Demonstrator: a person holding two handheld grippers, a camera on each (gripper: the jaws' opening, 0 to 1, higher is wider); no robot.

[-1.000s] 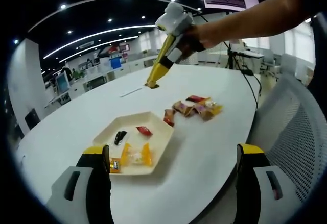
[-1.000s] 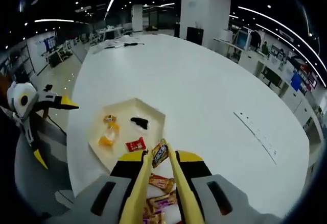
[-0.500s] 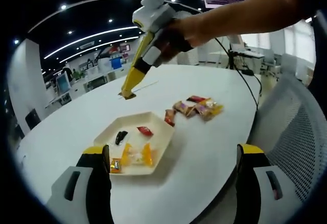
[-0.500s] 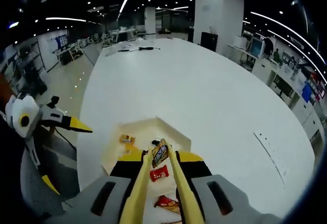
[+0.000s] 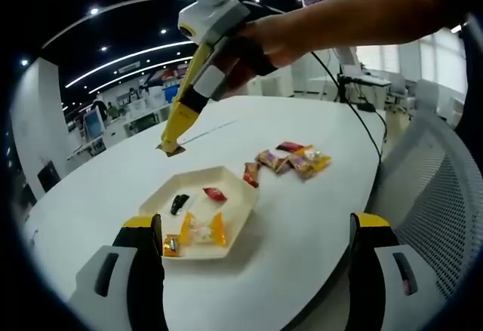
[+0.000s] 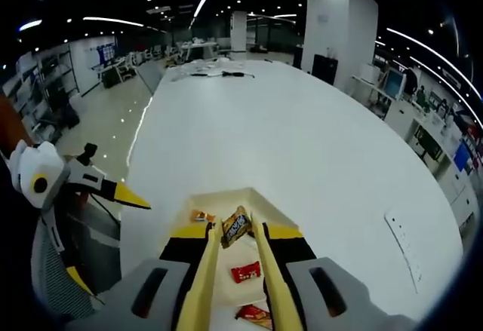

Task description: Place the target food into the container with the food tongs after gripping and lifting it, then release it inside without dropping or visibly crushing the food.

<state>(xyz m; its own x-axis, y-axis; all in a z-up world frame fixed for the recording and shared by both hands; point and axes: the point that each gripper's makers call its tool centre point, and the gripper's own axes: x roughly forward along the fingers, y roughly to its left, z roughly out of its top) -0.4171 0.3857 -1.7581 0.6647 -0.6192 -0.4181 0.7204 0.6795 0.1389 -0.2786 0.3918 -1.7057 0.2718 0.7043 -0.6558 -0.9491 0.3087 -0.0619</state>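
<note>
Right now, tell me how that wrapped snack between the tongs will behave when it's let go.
The wrapped snack looks small and probably light, pinched by one end between the tongs. Its crinkled wrapper looks floppy and probably slick, so it may flutter or slide. It seems unlikely to roll inside the tray.

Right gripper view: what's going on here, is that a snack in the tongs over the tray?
Yes. A person's right gripper, fitted with yellow food tongs, is shut on a wrapped snack and holds it in the air above the white hexagonal tray, not yet released. Several wrapped snacks already lie in the tray, and a pile of snacks sits on the table beside it. The left gripper is open and holds nothing.
</note>
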